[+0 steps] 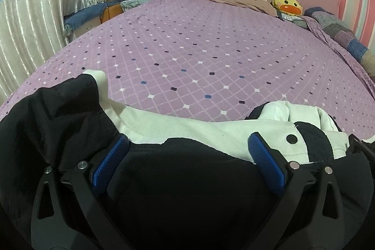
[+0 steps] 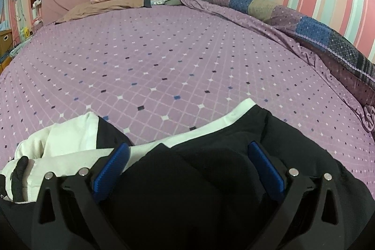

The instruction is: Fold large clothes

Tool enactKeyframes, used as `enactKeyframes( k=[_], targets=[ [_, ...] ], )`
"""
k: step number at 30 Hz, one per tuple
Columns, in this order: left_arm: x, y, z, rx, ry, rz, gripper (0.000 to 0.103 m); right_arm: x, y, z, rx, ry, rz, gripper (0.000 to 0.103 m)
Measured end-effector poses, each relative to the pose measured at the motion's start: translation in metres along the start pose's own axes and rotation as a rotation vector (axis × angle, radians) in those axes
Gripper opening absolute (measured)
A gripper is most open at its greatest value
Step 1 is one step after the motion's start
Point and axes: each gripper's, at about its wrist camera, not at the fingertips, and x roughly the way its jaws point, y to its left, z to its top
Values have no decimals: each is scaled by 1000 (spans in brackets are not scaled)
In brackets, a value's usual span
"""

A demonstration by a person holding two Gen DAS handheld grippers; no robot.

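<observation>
Lying bunched across the near edge of the bed (image 1: 199,57), the black-and-white jacket (image 1: 187,179) is being straddled by both grippers. The left gripper (image 1: 188,156) and right gripper (image 2: 187,161) are being held with jaws wide apart, nothing clamped. Its long axis is running crosswise beneath both, neither being nearer.

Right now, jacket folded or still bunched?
Bunched, not folded: the black-and-white jacket lies rumpled at the near edge of the bed, fabric between both open grippers.
</observation>
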Motion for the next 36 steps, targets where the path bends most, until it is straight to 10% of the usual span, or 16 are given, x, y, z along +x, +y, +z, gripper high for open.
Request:
enactKeyframes(
  k=[11, 15, 36],
  targets=[
    [-7, -1, 20, 105, 144, -26, 100, -10, -16, 24, -104, 118, 151, 101],
    [-69, 18, 32, 233, -31, 49, 100, -78, -51, 32, -172, -139, 133, 101],
    [-38, 112, -26, 17, -51, -15, 100, -45, -104, -22, -128, -232, 176, 101]
  ],
)
